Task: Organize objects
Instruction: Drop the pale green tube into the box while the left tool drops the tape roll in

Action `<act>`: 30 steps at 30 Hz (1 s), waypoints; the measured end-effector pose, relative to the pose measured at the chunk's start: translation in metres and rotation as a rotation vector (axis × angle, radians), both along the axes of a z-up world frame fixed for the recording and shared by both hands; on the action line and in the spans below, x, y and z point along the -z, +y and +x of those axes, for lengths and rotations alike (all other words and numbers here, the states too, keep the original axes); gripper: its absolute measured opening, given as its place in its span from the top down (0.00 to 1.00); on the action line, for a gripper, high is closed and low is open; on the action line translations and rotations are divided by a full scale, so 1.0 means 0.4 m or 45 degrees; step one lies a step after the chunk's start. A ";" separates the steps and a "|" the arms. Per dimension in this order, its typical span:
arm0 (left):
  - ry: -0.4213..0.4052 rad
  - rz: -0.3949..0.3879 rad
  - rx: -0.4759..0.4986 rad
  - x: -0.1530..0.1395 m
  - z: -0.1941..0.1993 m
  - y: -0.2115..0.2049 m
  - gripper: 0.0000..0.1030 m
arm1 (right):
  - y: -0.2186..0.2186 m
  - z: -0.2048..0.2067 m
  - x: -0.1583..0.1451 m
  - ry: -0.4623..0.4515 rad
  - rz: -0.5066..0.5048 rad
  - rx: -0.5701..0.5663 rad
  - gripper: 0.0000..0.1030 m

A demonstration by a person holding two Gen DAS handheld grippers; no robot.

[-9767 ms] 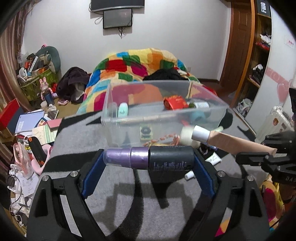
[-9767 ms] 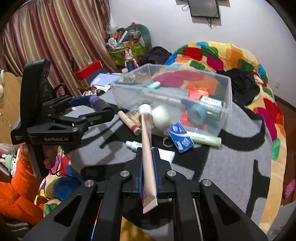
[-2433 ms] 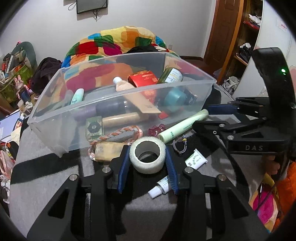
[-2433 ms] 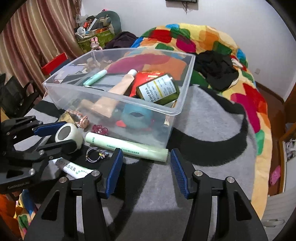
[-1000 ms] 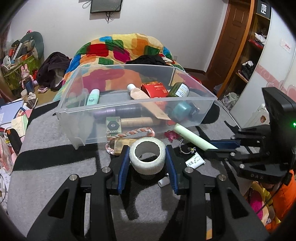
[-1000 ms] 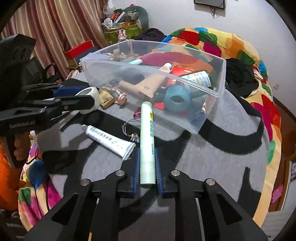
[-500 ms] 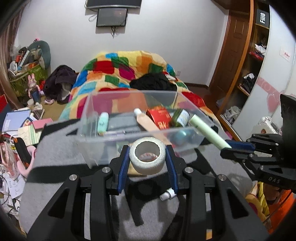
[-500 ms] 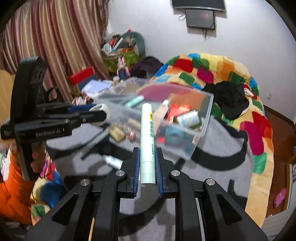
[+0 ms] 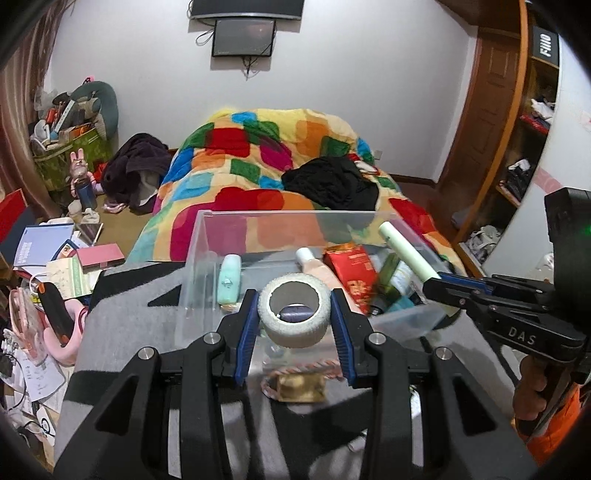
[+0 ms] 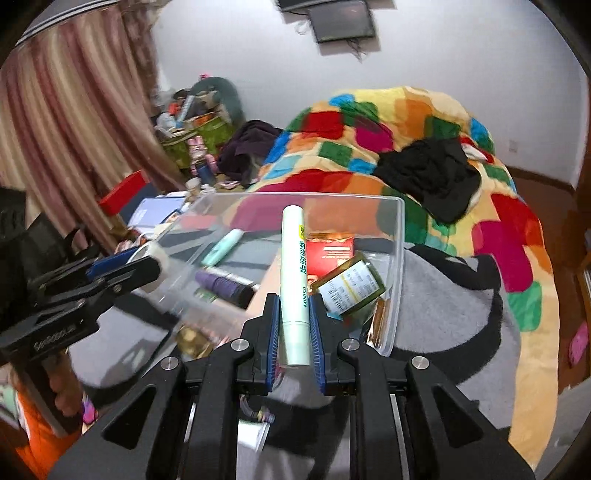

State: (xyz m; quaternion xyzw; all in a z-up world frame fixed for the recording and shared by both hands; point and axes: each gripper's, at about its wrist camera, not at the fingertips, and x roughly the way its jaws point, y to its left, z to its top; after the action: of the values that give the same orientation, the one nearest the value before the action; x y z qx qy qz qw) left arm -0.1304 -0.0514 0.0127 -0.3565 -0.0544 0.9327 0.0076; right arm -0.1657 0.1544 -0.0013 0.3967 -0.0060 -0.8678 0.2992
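Nearest in the left wrist view, the left gripper [image 9: 294, 325] has its jaws closed onto a white roll of tape [image 9: 294, 309], gripped by its outer sides with the hole facing the camera, raised at the near edge of the clear plastic bin [image 9: 207, 236]. Below the roll, on the grey and black blanket [image 9: 122, 314], lie a small gold packet [image 9: 301, 387] and a braided cord [image 9: 314, 366], just in front of the bin's near wall.

In the right wrist view, the right gripper [image 10: 294, 334] has its jaws clamped on the lower part of a pale green tube [image 10: 293, 284] printed MINISO, which points forward and up over the bin [image 10: 397, 266]. A white tube [image 10: 255, 434] shows partly below the jaws, blurred.

Inside the bin lie a mint tube [image 9: 229, 279], a purple and black bottle [image 10: 225, 286], a peach tube with a white cap [image 9: 314, 264], a red box [image 9: 352, 267] and a dark green jar with a printed label [image 10: 349, 286], the jar leaning against the right wall.

Beyond the bin is a bed under a patchwork quilt [image 9: 258, 147] with dark clothing [image 9: 332, 182] on it. A screen [image 9: 243, 33] hangs on the far wall.
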 end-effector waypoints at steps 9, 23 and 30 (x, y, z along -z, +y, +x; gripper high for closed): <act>-0.090 -0.007 -0.034 0.051 -0.071 -0.018 0.63 | -0.042 -0.028 0.032 -0.040 0.024 0.016 0.86; -0.104 -0.004 0.005 0.061 -0.060 0.002 0.47 | -0.036 -0.003 0.015 -0.009 0.068 -0.009 0.82; -0.058 -0.010 0.019 0.026 -0.018 0.014 0.38 | -0.011 0.048 -0.023 0.092 0.087 0.014 0.70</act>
State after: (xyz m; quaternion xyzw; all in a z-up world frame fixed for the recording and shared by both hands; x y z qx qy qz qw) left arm -0.1375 -0.0457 0.0023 -0.3781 -0.0482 0.9244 0.0120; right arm -0.1465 0.1501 0.0081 0.3749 0.0322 -0.8830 0.2807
